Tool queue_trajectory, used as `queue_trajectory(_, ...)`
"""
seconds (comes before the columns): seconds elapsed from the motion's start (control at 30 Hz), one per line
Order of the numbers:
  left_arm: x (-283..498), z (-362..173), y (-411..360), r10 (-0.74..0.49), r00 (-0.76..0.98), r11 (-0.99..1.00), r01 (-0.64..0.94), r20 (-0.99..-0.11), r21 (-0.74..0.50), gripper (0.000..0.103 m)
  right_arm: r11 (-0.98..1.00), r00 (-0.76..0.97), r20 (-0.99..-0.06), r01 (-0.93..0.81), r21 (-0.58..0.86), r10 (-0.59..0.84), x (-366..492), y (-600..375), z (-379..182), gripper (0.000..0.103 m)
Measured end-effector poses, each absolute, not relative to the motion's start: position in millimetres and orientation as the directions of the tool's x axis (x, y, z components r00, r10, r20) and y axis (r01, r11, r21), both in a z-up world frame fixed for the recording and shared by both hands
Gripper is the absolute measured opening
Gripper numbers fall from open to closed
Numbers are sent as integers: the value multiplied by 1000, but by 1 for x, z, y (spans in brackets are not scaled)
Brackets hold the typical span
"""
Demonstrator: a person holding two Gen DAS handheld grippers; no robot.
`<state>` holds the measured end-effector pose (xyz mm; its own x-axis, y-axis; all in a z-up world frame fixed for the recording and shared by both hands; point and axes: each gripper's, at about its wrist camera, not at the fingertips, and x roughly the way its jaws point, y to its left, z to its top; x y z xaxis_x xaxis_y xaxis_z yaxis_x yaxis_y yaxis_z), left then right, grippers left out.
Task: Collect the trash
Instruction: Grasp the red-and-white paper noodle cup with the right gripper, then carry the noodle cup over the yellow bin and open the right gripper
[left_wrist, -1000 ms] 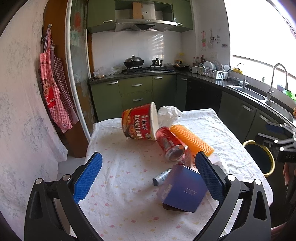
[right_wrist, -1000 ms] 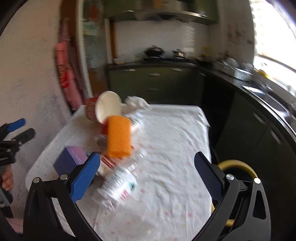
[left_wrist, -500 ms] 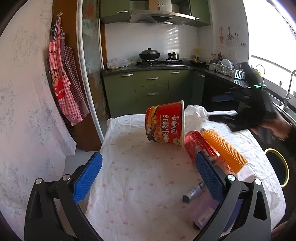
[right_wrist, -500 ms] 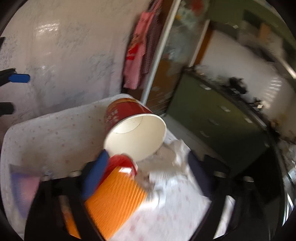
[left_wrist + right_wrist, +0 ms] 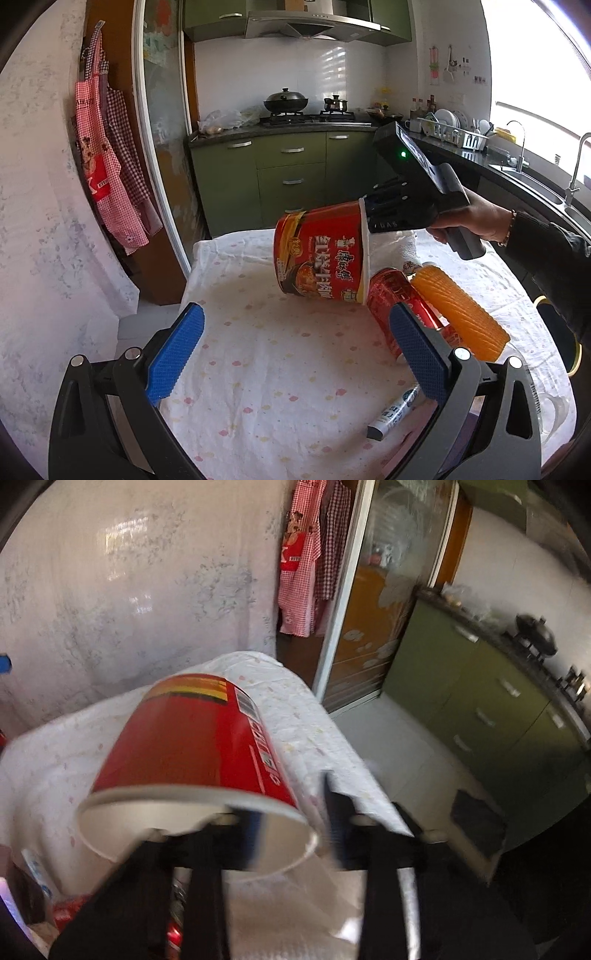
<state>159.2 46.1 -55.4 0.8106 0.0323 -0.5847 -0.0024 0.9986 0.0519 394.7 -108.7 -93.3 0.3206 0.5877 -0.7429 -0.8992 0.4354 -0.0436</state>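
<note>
A red instant-noodle cup [image 5: 319,254] lies tilted on its side on the white dotted tablecloth [image 5: 280,362]. My right gripper [image 5: 369,218] grips its rim; in the right wrist view one finger is inside the cup [image 5: 192,746] and one outside, the jaws [image 5: 291,830] shut on the wall. A red can [image 5: 400,306] and an orange ribbed cup [image 5: 461,312] lie beside it. A small tube [image 5: 393,415] lies near the front. My left gripper [image 5: 291,362] is open and empty, hovering before the pile.
Green kitchen cabinets [image 5: 288,177] and a stove stand behind the table. Aprons [image 5: 107,173] hang on the left wall. A sink counter [image 5: 532,177] runs along the right. A yellow-rimmed bin [image 5: 574,354] sits at the table's right.
My right gripper swung in from the right and closed on the noodle cup's rim. The cup has tilted up a little. My left gripper moved closer to the pile.
</note>
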Motion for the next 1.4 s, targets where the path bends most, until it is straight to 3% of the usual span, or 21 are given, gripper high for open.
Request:
queue_trajectory(0.17, 153, -54, 50, 43, 816, 999, -20, -576, 47, 99, 489, 305, -731, -871, 45, 611, 399, -109, -84, 3)
queue_trajectory(0.43, 125, -38, 51, 61, 837, 998, -33, -544, 62, 99, 619, 399, -693, -781, 87, 601, 385, -130, -21, 3)
queue_trajectory(0.57, 103, -29, 43, 28, 854, 999, -2, -520, 50, 99, 709, 435, -718, -696, 116, 544, 349, -192, 19, 3)
queue_trajectory(0.73, 81, -25, 27, -30, 863, 998, 55, -505, 35, 99, 873, 444, -786, -428, 235, 430, 294, -333, 38, 3)
queue_trajectory(1.03, 63, -20, -23, -85, 860, 990, 129, -503, 53, 99, 965, 366, -909, 89, 246, 198, 199, -550, -42, 3)
queue_trajectory(1.23, 59, -18, -48, -88, 850, 983, 159, -520, 94, 99, 947, 216, -958, 216, 237, 190, 184, -587, -142, 4)
queue_trajectory(1.4, 55, -17, -59, -71, 843, 979, 161, -533, 124, 99, 947, 153, -970, 236, 220, 187, 203, -586, -193, 7)
